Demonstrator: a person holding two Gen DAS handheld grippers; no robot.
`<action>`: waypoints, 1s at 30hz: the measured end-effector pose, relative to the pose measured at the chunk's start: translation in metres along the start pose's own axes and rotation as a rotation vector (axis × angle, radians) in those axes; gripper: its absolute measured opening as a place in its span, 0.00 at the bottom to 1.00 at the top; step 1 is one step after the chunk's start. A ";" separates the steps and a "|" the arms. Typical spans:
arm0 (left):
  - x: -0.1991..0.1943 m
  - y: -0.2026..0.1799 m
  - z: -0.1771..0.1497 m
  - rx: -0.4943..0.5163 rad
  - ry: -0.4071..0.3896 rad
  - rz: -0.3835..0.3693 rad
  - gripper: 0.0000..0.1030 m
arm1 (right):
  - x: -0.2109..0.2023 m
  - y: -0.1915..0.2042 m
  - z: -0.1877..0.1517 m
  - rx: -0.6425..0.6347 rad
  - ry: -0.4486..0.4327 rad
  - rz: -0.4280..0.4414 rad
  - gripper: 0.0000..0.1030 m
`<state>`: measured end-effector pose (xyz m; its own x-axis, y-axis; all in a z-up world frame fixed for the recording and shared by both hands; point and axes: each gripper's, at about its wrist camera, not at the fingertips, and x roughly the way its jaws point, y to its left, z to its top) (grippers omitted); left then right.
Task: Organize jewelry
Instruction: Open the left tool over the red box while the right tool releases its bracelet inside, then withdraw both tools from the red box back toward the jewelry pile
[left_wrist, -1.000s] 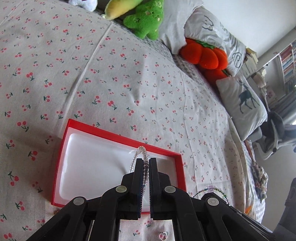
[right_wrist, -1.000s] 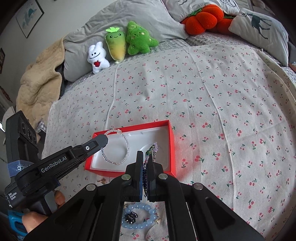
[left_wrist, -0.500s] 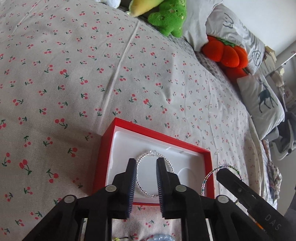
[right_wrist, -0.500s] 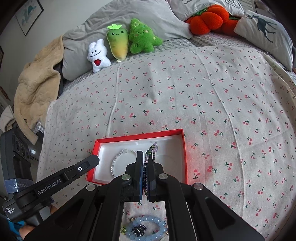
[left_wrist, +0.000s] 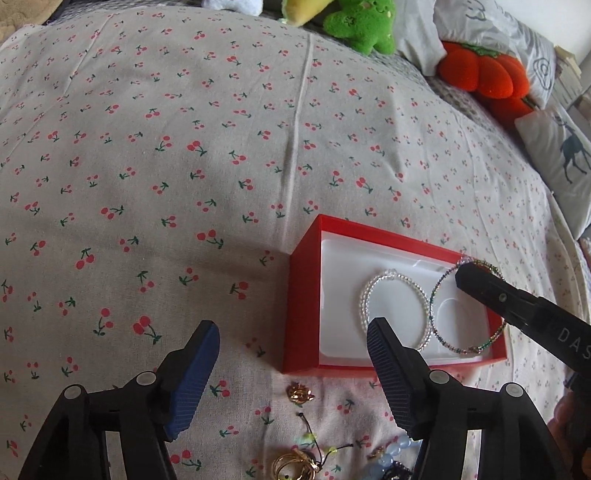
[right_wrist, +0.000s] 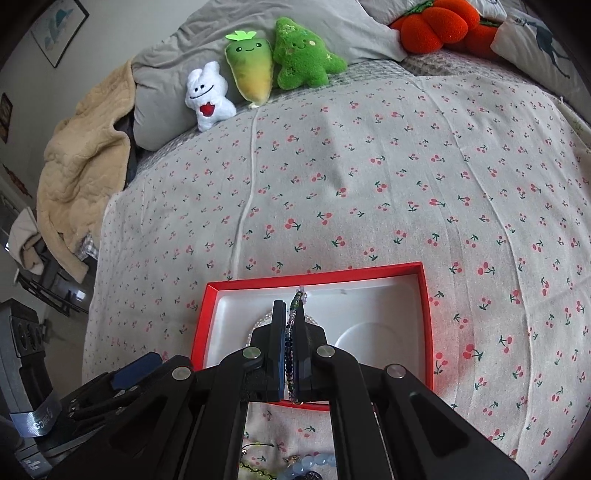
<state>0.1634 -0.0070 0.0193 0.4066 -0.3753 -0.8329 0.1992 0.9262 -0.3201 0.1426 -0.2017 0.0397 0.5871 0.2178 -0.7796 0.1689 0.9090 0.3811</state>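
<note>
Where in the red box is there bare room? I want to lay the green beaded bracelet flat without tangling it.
The red box is bare along its left part, between the left wall and the clear bracelet. The right side is crowded: the right gripper holds the green beaded bracelet there, touching the clear one.

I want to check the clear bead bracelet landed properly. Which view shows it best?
The left wrist view: the clear bead bracelet lies nearly whole inside the red box. In the right wrist view the right tongs hide all but a sliver.

Both wrist views near, angled down; share red box (left_wrist: 301, 302).
</note>
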 end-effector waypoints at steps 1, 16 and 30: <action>0.001 0.000 -0.001 0.005 0.005 0.006 0.68 | 0.004 -0.004 -0.001 0.006 0.007 -0.011 0.02; -0.003 -0.013 -0.009 0.065 0.003 0.051 0.82 | -0.010 -0.033 -0.003 0.024 -0.011 -0.097 0.53; -0.022 -0.016 -0.053 0.213 0.025 0.161 0.93 | -0.066 -0.032 -0.040 -0.084 -0.020 -0.155 0.69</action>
<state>0.1044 -0.0114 0.0187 0.4270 -0.2199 -0.8771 0.3179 0.9446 -0.0821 0.0666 -0.2305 0.0586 0.5749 0.0659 -0.8156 0.1930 0.9577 0.2134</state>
